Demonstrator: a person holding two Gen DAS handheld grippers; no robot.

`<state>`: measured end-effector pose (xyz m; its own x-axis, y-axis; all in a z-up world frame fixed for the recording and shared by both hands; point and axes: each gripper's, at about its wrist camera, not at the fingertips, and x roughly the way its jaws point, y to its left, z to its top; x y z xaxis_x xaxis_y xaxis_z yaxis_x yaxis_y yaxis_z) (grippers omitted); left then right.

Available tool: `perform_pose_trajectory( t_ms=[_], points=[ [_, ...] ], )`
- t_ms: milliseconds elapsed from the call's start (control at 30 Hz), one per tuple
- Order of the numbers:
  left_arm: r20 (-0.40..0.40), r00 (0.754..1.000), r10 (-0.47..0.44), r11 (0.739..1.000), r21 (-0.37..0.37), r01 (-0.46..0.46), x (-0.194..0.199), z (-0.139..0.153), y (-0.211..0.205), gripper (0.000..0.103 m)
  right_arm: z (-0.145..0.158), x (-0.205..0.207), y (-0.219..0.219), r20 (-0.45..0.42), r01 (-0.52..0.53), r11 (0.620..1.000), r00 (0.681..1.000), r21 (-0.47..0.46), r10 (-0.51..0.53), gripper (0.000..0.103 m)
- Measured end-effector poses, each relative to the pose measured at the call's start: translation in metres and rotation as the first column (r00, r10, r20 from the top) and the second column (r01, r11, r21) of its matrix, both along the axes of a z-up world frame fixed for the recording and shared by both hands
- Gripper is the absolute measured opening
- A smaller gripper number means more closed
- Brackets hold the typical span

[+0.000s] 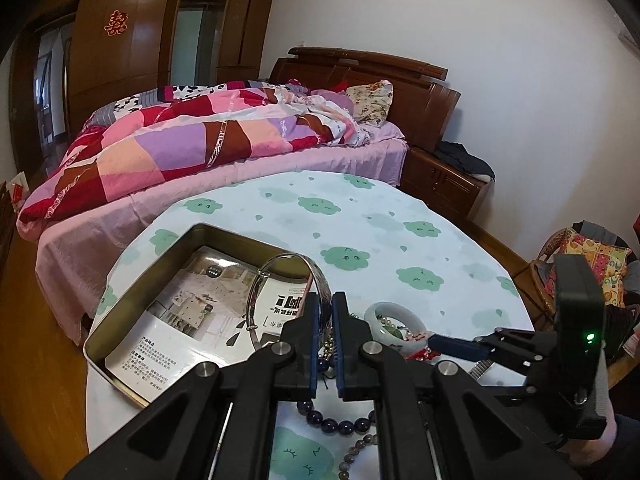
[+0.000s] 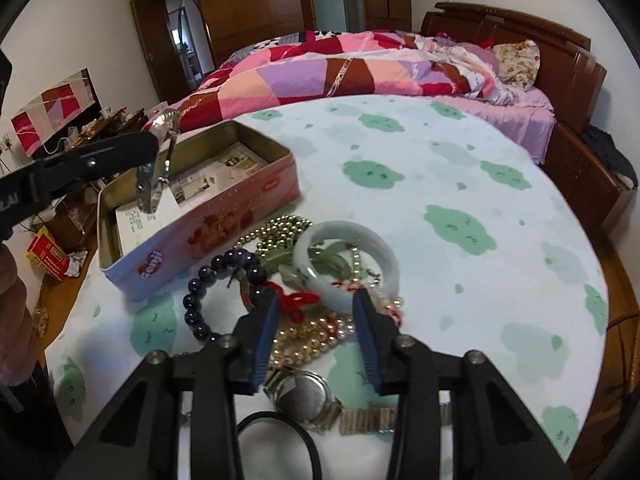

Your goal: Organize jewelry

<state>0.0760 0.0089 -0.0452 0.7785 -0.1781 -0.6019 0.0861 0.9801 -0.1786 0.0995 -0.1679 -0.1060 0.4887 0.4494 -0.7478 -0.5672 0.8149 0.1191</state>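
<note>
Left hand-held gripper [image 1: 325,308] clamps silver bangle [image 1: 280,292] above tin [image 1: 120,320]; right hand-held gripper [image 2: 316,304] wide over jade bangle [image 2: 348,264].

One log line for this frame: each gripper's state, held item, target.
left gripper: shut on silver bangle, above open tin | right gripper: open, over jade bangle | pile on table

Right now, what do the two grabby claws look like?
Both look alike. The left gripper and the right gripper have black plastic link arms joined by round silver bolts, and each has two long dark blue fingers. The right one carries a black box with a little green light.
</note>
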Motion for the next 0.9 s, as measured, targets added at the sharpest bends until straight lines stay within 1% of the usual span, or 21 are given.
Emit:
perform_pose_trajectory(
  t_ms=[33, 67, 133, 267, 367, 467, 533, 600, 633, 667, 700, 733, 767, 800, 900],
  points=[
    [0.000, 1.000, 0.001, 1.000, -0.002, -0.001, -0.001, 0.000, 0.001, 0.005, -0.002, 0.000, 0.002, -0.002, -0.007, 1.000, 1.000, -0.003, 0.007, 0.020],
    [0.000, 1.000, 0.001, 1.000, -0.002, -0.001, -0.001, 0.000, 0.002, 0.005, -0.003, 0.000, 0.002, 0.003, -0.006, 1.000, 1.000, -0.005, 0.006, 0.012],
    [0.001, 1.000, 0.004, 1.000, -0.004, -0.004, -0.001, 0.000, 0.004, 0.005, -0.003, 0.001, -0.002, -0.001, 0.001, 1.000, 1.000, 0.025, -0.001, 0.007],
    [0.002, 1.000, 0.011, 1.000, -0.006, -0.011, -0.002, 0.001, 0.008, 0.005, 0.006, -0.005, -0.008, 0.023, 0.000, 0.999, 1.000, 0.051, -0.002, 0.005],
    [0.004, 1.000, 0.019, 1.000, -0.004, -0.019, -0.003, 0.001, 0.014, 0.005, 0.021, -0.013, -0.012, 0.066, 0.005, 0.998, 0.998, 0.063, -0.009, 0.003],
    [0.001, 0.999, 0.036, 0.999, -0.003, -0.036, -0.002, 0.000, 0.022, 0.005, 0.043, -0.023, -0.015, 0.127, 0.001, 0.998, 0.992, 0.067, -0.010, 0.003],
    [0.000, 0.999, 0.050, 0.999, -0.007, -0.050, -0.002, -0.001, 0.028, 0.005, 0.052, -0.025, -0.016, 0.149, 0.000, 0.998, 0.989, 0.067, -0.010, 0.003],
    [-0.001, 0.998, 0.058, 0.998, -0.010, -0.058, -0.002, -0.001, 0.032, 0.005, 0.054, -0.022, -0.014, 0.142, -0.004, 0.999, 0.990, 0.050, -0.003, 0.003],
    [0.001, 0.998, 0.060, 0.998, -0.014, -0.060, -0.003, 0.000, 0.033, 0.005, 0.052, -0.020, -0.012, 0.152, 0.004, 1.000, 0.988, 0.029, -0.008, 0.004],
    [0.003, 0.998, 0.060, 0.998, -0.014, -0.060, -0.003, 0.000, 0.034, 0.005, 0.049, -0.019, -0.011, 0.162, 0.008, 1.000, 0.987, 0.019, -0.011, 0.008],
    [0.004, 0.998, 0.058, 0.998, -0.012, -0.058, -0.003, 0.000, 0.033, 0.005, 0.043, -0.016, -0.008, 0.162, 0.010, 1.000, 0.987, 0.007, -0.011, 0.022],
    [0.003, 0.998, 0.057, 0.998, -0.010, -0.057, -0.002, -0.001, 0.033, 0.005, 0.036, -0.012, -0.005, 0.138, 0.011, 1.000, 0.990, 0.004, -0.011, 0.049],
    [0.000, 0.998, 0.057, 0.998, -0.010, -0.057, -0.001, -0.002, 0.033, 0.005, 0.033, -0.012, -0.006, 0.127, 0.014, 1.000, 0.992, 0.010, -0.015, 0.056],
    [-0.003, 0.998, 0.057, 0.998, -0.011, -0.057, -0.001, -0.003, 0.034, 0.005, 0.028, -0.011, -0.005, 0.126, 0.020, 1.000, 0.992, 0.003, -0.020, 0.057],
    [-0.016, 0.998, 0.062, 0.998, -0.011, -0.062, 0.003, -0.008, 0.036, 0.005, 0.017, -0.008, 0.003, 0.117, 0.014, 0.999, 0.993, -0.030, -0.010, 0.048]
  ],
)
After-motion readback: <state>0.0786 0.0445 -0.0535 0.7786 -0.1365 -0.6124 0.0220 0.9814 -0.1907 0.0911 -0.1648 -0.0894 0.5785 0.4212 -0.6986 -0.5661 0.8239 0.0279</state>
